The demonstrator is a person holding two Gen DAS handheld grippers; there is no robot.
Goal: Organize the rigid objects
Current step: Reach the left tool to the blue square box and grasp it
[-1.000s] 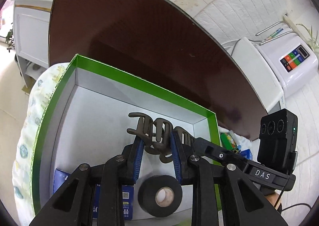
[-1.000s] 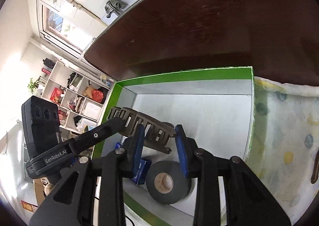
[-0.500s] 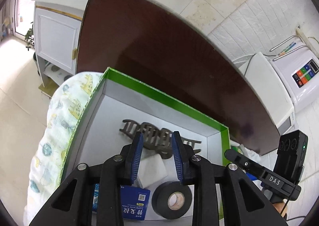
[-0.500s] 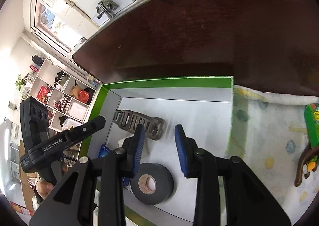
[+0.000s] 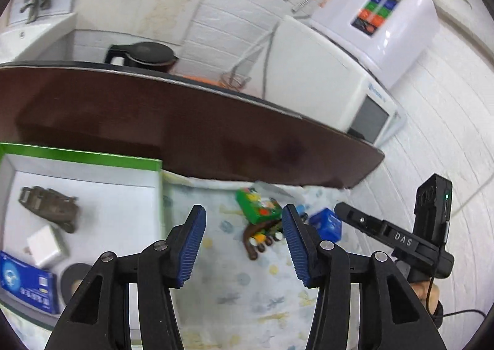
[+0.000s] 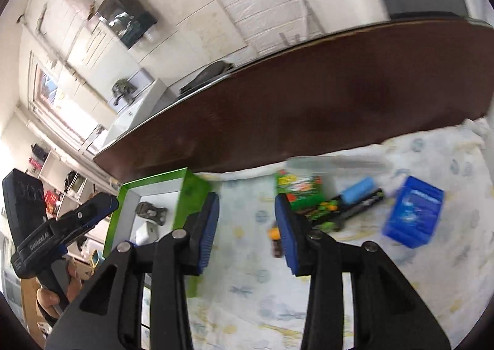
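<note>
left gripper (image 5: 242, 237): ribbed blue pads held apart, nothing gripped, "DAS" read on black bar lower right | right gripper (image 6: 247, 228): pads apart, nothing gripped, "GenRobot.AI" read lower left | green-rimmed white box (image 5: 92, 158) left of frame: brown toothed hair clip (image 5: 49, 205), white square adapter (image 5: 46, 246), black tape roll (image 5: 74, 279), blue card box (image 5: 27, 285) | printed cloth (image 5: 247, 285) centre: green packet (image 5: 257, 206), blue box (image 6: 412, 215)

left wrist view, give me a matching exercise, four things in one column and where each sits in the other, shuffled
Things:
1. hair clip
2. tape roll
3. blue box
4. left claw

Places:
A. over the cloth, open and empty
B. on the cloth, right of the green box
C. tray's near edge, beside a blue card
D. in the tray, far left

Pairs: 1-D, 2-C, 3-B, 4-A
</note>
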